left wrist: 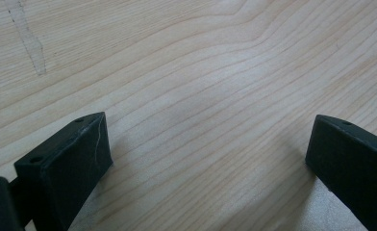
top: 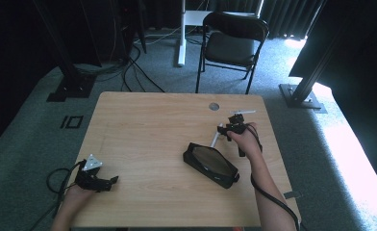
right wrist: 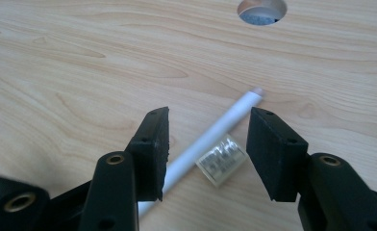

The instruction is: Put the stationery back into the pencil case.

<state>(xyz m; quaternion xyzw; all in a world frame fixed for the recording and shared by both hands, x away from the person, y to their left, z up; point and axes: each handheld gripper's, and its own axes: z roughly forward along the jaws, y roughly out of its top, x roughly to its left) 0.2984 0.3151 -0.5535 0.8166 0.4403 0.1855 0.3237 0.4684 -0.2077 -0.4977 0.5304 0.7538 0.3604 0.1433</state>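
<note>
- While the left gripper [top: 110, 181] rests at the near left corner of the wooden table [top: 143, 125], its jaws stand wide apart over bare wood in the left gripper view, with nothing between them; it looks to have no part in the work for now.
- Right of the table's middle lies a black pencil case [top: 210, 165], flat and at a slant, its flap side up; whether it is zipped or unzipped I cannot tell from the high view.
- Just beyond the case, a white pen [right wrist: 210, 137] lies on the wood, one end close to the case's far corner and the other pointing towards the round cable hole [right wrist: 262, 10] in the tabletop.
- Beside the pen in the right gripper view sits a small clear label or tag [right wrist: 221, 160], touching or nearly touching it.
- Over the pen hangs the right gripper [right wrist: 208, 151], its jaws partly apart and straddling the shaft, the pads not yet pressing on it.
- My judgement: the pen is approached but not gripped, so closing on it, lifting it and putting it by or into the case are all left to do.
</note>
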